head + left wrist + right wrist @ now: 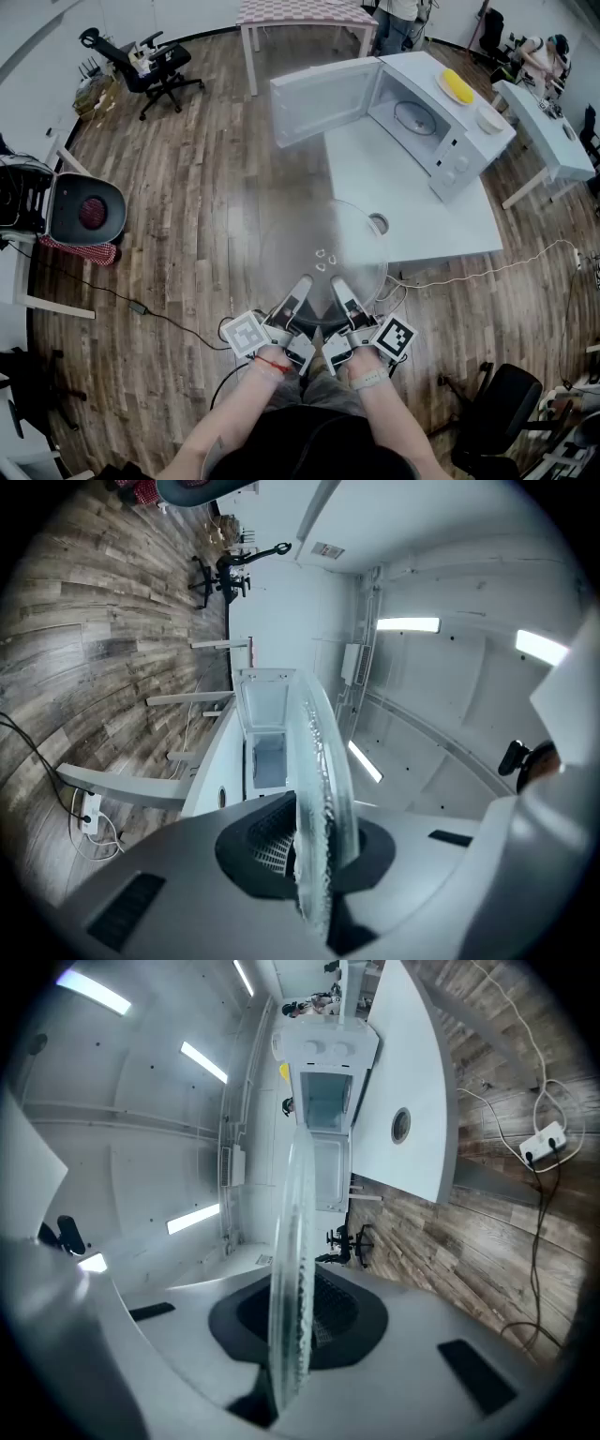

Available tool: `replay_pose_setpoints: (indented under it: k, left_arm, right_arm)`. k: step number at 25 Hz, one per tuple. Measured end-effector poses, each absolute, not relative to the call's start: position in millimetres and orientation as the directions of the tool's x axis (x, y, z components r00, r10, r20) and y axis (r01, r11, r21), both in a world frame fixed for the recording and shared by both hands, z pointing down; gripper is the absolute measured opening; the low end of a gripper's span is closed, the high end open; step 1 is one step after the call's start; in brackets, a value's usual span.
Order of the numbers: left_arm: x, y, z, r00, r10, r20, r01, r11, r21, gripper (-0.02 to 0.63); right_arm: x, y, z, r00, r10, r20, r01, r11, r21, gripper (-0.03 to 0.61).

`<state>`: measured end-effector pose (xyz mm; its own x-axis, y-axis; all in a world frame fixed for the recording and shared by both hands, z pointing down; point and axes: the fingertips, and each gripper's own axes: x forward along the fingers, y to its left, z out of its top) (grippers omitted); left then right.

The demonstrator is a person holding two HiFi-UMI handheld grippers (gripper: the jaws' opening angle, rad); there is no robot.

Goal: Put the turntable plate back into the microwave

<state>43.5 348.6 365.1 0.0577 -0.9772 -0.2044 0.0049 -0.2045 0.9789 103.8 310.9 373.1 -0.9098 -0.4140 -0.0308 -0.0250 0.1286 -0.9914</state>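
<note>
I hold a clear glass turntable plate (319, 246) level over the wood floor, just off the near left corner of the white table (412, 202). My left gripper (300, 286) and right gripper (337, 285) are both shut on its near rim, side by side. The left gripper view shows the plate (323, 780) edge-on between the jaws of the left gripper (316, 847); the right gripper view shows the plate (292, 1260) the same way in the right gripper (292, 1324). The white microwave (427, 117) stands on the table's far end, door (323, 98) swung open to the left, a roller ring (413, 118) inside.
A yellow item (457, 86) and a white dish (488, 119) lie on top of the microwave. The table has a round cable hole (378, 223). A black office chair (150, 64), a checkered table (300, 13), a side stand (84, 211) and floor cables (469, 277) surround the spot.
</note>
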Motion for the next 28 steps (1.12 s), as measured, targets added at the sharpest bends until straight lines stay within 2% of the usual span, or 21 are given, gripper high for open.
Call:
replay_pose_setpoints:
  k: [15, 28]
  left_arm:
    - [9, 353, 371, 0.057, -0.971, -0.23, 0.022, -0.229, 0.973, 0.032]
    - [-19, 291, 385, 0.109, -0.97, -0.217, 0.04, -0.214, 0.976, 0.032]
  right_arm:
    - [69, 316, 379, -0.906, -0.423, -0.032, -0.036, 0.151, -0.988, 0.04]
    - [43, 258, 394, -0.881, -0.473, -0.012, -0.052, 0.123, -0.991, 0.041]
